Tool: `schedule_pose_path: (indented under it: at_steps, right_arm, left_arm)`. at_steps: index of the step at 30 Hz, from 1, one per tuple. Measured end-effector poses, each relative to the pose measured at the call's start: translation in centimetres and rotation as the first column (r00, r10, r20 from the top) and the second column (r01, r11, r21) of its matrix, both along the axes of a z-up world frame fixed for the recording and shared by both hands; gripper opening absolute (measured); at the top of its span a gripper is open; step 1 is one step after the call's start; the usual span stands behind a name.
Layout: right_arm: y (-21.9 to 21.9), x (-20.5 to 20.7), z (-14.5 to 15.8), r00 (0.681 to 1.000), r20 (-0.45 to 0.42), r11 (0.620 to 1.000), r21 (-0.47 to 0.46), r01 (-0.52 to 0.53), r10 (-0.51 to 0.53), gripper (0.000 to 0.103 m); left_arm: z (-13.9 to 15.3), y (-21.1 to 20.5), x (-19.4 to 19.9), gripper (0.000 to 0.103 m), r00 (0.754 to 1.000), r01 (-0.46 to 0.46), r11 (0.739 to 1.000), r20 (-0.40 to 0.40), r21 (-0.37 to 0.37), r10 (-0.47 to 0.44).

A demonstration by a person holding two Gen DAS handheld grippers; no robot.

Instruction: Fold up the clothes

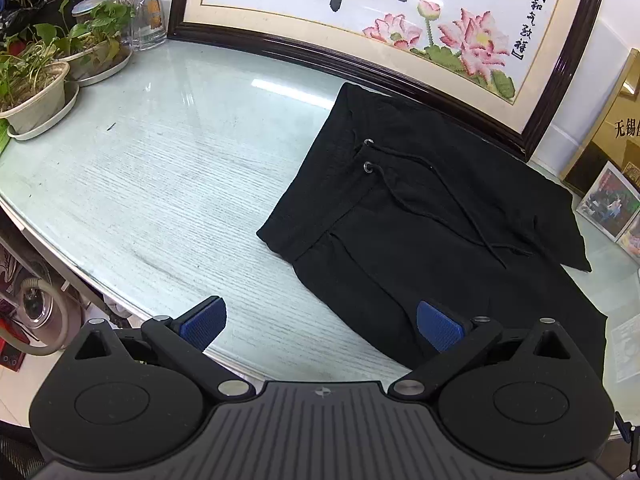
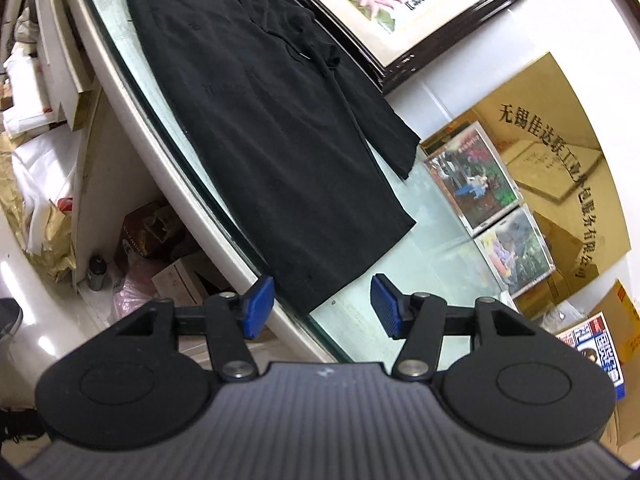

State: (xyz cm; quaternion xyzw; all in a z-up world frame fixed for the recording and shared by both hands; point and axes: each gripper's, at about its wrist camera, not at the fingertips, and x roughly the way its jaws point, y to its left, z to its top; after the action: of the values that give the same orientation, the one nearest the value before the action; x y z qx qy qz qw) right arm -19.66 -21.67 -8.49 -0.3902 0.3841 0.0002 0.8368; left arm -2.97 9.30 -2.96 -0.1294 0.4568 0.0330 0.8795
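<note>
Black drawstring trousers (image 1: 420, 216) lie flat on the glass-topped table (image 1: 168, 168), waistband toward the middle, legs running to the right. My left gripper (image 1: 322, 326) is open and empty, near the table's front edge, just in front of the waistband side. In the right wrist view the trousers (image 2: 256, 128) stretch away from the leg hems. My right gripper (image 2: 322, 308) is open and empty, hovering at the near leg hem and the table rim.
A framed lotus embroidery (image 1: 384, 28) leans at the back. Potted plants (image 1: 36, 84) and a glass bottle (image 1: 148, 8) stand at the left. Photo frames (image 2: 476, 184) and a gold plaque (image 2: 560, 160) stand at the right. Boxes and bags lie under the table (image 2: 144, 240).
</note>
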Motion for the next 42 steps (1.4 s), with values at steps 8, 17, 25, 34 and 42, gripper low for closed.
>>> schedule_pose_path:
  at_steps: [8,17,25,34,42]
  right_arm:
    - [-0.7,0.2,1.1,0.999,-0.016,0.999,-0.009,-0.050,0.050,0.055]
    - [-1.2,1.3,1.1,0.993,-0.013,0.993,-0.010,-0.117,0.116,0.055]
    - [-1.8,2.6,1.1,0.987,-0.058,0.984,0.108,-0.141,0.148,0.010]
    - [-4.6,5.1,4.6,0.999,-0.049,0.937,0.349,-0.001,0.019,0.003]
    - [-5.9,8.2,9.0,1.000,0.027,0.911,0.412,-0.012,0.001,0.003]
  left_arm:
    - [0.2,-0.6,-0.6,0.103,1.000,0.003,1.000,-0.007,-0.006,-0.003]
    - [0.8,-1.5,-1.2,0.103,1.000,0.004,1.000,-0.011,0.011,-0.004]
    - [1.8,-2.1,-1.6,0.103,1.000,0.011,0.999,-0.011,0.039,-0.011]
    - [2.1,-2.9,-2.2,0.103,1.000,0.017,0.995,-0.023,0.096,-0.015]
    - [0.7,-2.6,-0.8,0.103,0.995,0.023,0.999,-0.094,0.034,-0.020]
